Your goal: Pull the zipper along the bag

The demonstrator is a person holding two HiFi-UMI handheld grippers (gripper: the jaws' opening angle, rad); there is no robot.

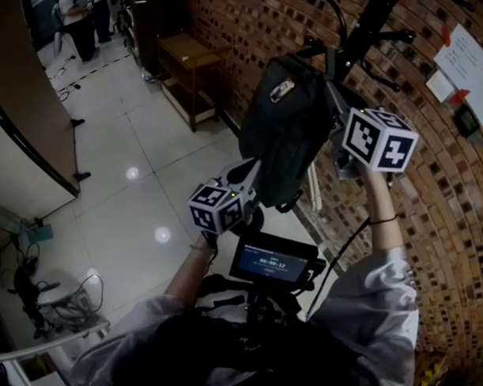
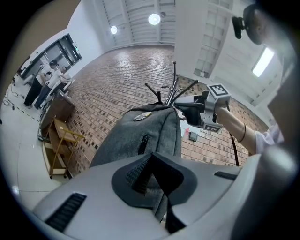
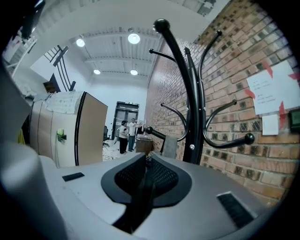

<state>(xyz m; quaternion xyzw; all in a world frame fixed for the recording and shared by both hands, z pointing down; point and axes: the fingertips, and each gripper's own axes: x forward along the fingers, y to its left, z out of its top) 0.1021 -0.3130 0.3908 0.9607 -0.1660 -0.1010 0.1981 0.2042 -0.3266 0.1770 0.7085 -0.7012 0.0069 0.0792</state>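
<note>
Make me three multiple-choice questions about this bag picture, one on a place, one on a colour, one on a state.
1. The bag hangs on: A a coat rack, B a chair, C a door handle.
2. The coat rack is: A white, B black, C yellow.
3. The left tool is: A open and empty, B closed on the bag, C dropped.
Answers: A, the bag's top meets the rack's arms; B, its pole and hooks are black; B, grey fabric is pinched in it.

The person wears light grey sleeves (image 1: pixel 372 294) and a black wristband (image 1: pixel 382 220); the left tool (image 2: pixel 151 174) and right tool (image 3: pixel 145 171) are grey.
</note>
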